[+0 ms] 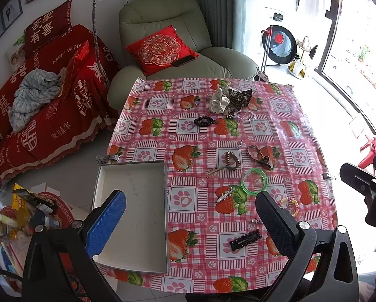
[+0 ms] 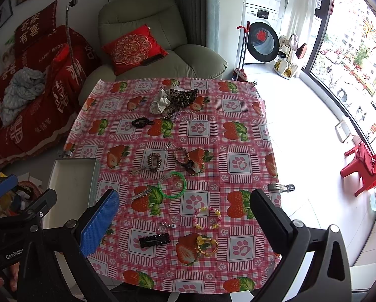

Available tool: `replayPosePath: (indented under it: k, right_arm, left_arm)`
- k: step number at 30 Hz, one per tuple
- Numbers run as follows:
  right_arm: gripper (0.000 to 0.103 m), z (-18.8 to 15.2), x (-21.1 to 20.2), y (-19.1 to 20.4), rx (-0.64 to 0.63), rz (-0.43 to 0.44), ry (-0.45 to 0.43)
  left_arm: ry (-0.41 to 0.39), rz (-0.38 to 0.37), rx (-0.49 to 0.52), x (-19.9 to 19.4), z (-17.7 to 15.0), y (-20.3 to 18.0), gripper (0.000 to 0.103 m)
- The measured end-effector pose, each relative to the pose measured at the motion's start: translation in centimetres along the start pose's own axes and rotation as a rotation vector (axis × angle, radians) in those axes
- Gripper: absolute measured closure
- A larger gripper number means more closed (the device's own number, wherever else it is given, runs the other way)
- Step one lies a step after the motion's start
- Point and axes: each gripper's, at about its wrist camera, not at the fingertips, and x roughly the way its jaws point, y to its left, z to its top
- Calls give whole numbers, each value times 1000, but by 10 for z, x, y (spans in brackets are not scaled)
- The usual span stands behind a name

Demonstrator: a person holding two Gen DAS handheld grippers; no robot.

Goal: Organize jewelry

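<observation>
A white tray (image 1: pixel 135 214) lies empty at the left edge of the table under a strawberry-print cloth (image 1: pixel 188 166). Loose pieces are scattered to its right: a green bangle (image 2: pixel 172 185), a black hair clip (image 2: pixel 154 239), a pink and yellow bead bracelet (image 2: pixel 207 217), a yellow hair tie (image 2: pixel 207 246), a brown coil tie (image 2: pixel 154 162) and a silver clip (image 2: pixel 140 194). Farther back lie a black coil tie (image 1: pixel 203 121) and two scrunchies (image 1: pixel 228 99). My left gripper (image 1: pixel 190 198) hangs open over the tray's right rim. My right gripper (image 2: pixel 184 198) is open above the bracelet area. Neither holds anything.
A green armchair (image 1: pixel 167 37) with a red cushion stands behind the table, and a red-covered sofa (image 1: pixel 49 100) is to the left. Metal clamps (image 2: pixel 281 187) grip the cloth edges. A cluttered low stand (image 1: pixel 32 214) sits left of the tray. A red plastic chair (image 2: pixel 366 168) is at the right.
</observation>
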Motion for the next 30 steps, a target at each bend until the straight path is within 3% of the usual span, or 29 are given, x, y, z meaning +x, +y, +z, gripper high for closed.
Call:
replayPosePath:
  k: [19,30]
  right_arm:
    - [0,-2,0,-1,8,-2,4]
    - [0,-6,5,-9,39,-7,36]
  left_arm:
    - [9,-5,11,4,-7,-4,0]
    - [65,-11,9,20,-6,-1,0]
